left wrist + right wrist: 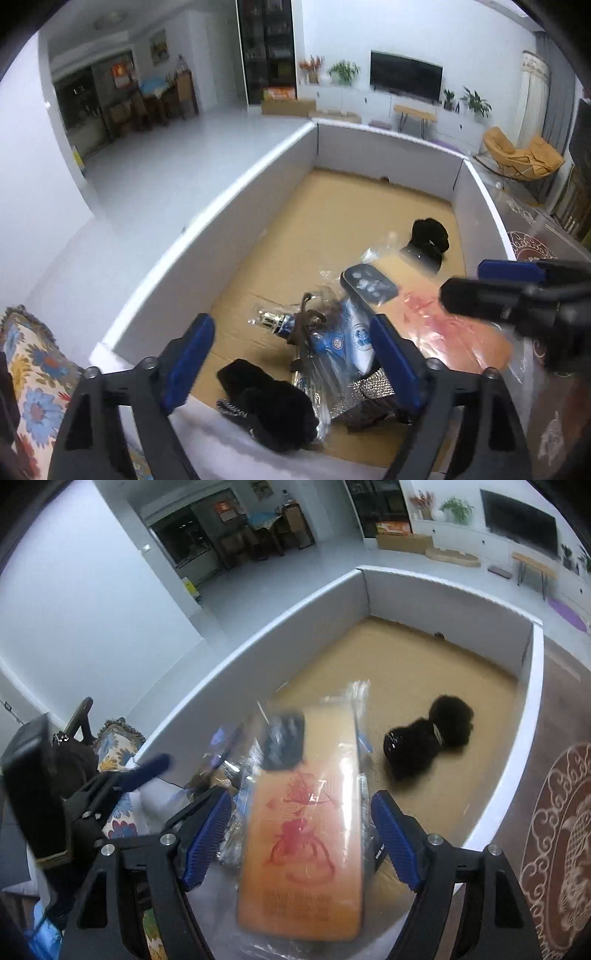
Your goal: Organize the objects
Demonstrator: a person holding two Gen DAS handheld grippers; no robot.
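A white-walled box [221, 206] with a cardboard floor holds the objects. My left gripper [291, 321] stands open above a blue and white packet in plastic [340, 339], a small silver-capped bottle [273, 321] and a black fluffy item [266, 406] at the near wall. My right gripper [301, 795] is open around an orange phone case in clear wrap [303, 830]. The case is blurred and the pads [207, 834] stand off its edges. A black scrunchie [432, 738] lies further back on the box floor.
A floral cushion [33, 369] lies left of the box. A brown patterned tabletop [554, 830] runs along the right wall [532, 701]. The far half of the box floor [351, 199] is bare cardboard. Beyond are a living room floor, a TV and a yellow chair [517, 155].
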